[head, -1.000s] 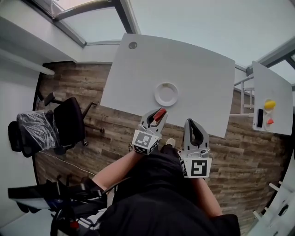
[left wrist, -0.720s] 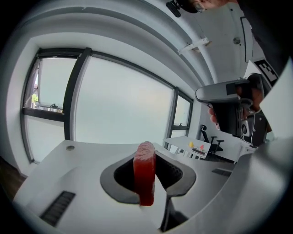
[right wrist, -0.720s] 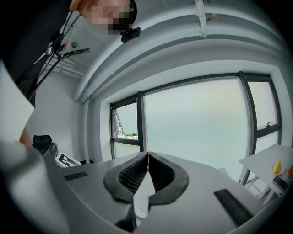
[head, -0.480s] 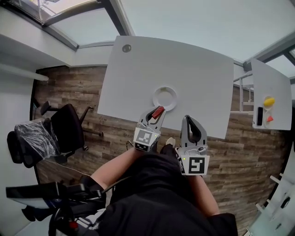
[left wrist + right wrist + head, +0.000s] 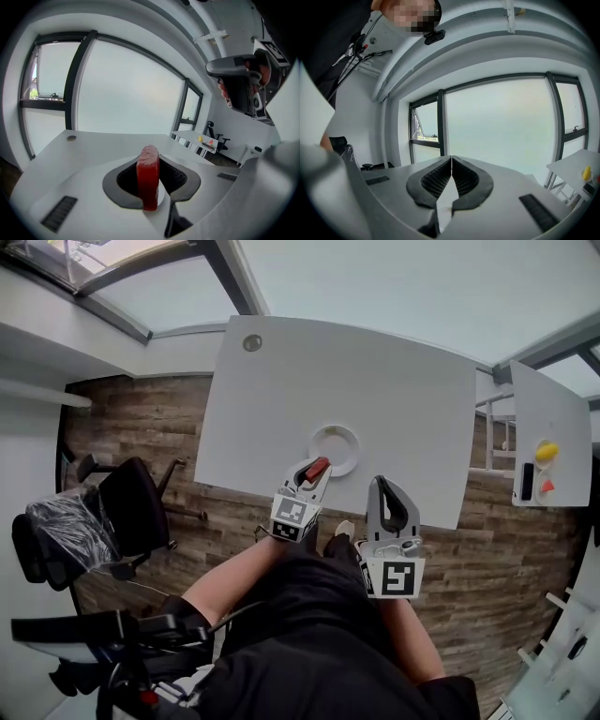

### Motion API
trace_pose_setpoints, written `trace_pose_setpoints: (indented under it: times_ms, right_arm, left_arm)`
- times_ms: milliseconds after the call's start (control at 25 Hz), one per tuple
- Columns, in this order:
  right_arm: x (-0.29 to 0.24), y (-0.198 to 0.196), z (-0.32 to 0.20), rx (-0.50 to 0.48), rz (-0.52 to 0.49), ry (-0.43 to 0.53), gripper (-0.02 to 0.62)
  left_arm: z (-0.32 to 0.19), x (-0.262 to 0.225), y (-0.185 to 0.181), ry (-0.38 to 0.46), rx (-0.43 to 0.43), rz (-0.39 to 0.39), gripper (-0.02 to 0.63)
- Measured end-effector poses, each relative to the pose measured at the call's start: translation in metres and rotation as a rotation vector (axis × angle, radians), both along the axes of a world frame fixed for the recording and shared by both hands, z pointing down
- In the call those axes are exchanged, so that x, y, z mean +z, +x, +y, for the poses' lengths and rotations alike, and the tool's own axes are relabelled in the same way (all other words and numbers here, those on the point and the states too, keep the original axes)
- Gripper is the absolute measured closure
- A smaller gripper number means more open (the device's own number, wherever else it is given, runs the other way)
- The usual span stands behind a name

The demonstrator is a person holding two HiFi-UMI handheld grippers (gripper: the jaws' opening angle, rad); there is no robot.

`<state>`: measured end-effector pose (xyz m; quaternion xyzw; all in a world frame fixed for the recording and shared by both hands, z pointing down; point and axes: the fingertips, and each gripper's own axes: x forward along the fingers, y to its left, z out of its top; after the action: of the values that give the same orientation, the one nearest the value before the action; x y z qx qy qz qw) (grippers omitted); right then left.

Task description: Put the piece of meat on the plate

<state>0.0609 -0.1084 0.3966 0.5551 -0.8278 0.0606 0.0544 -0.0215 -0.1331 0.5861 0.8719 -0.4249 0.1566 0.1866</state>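
In the head view my left gripper (image 5: 314, 471) is shut on the piece of meat (image 5: 318, 468), a red slab that stands upright between its jaws. It hangs just at the near rim of the small white plate (image 5: 335, 434), which lies on the white table (image 5: 281, 381). The left gripper view shows the meat (image 5: 148, 180) gripped between the dark pads (image 5: 126, 180). My right gripper (image 5: 387, 485) stays to the right, over the table's front edge. Its jaws are shut and hold nothing, as its own view shows (image 5: 451, 161).
A cable grommet (image 5: 252, 343) sits in the table's far left corner. A second white table (image 5: 553, 427) at the right carries a yellow object (image 5: 548, 453), a red one and a black one. A black office chair (image 5: 122, 502) stands on the wooden floor at the left.
Both grippers have moved forward toward the table. The left one, still holding the meat, has come down close to the plate's near rim. The right gripper's jaws stay shut.
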Motion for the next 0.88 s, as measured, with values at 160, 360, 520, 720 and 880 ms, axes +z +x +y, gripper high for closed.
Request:
trace_pose_setpoints:
  times_ms: [160, 360, 520, 720, 880]
  right_arm:
    - [0.005, -0.004, -0.006, 0.013, 0.006, -0.014, 0.591]
    - [0.01, -0.009, -0.006, 0.017, -0.001, -0.025, 0.591]
    - [0.017, -0.003, -0.011, 0.053, 0.048, -0.039, 0.591]
    - [0.013, 0.001, -0.015, 0.099, 0.041, -0.008, 0.591]
    - [0.018, -0.003, -0.017, 0.1, 0.013, -0.021, 0.591]
  left_arm:
    - [-0.007, 0.015, 0.004, -0.028, 0.03, 0.004, 0.511]
    - [-0.011, 0.033, 0.01, -0.066, 0.079, 0.026, 0.511]
    - [-0.022, 0.046, 0.016, -0.085, 0.08, 0.02, 0.511]
    - [-0.02, 0.056, 0.019, -0.109, 0.102, 0.015, 0.511]
    - [-0.021, 0.068, 0.019, -0.126, 0.107, 0.004, 0.511]
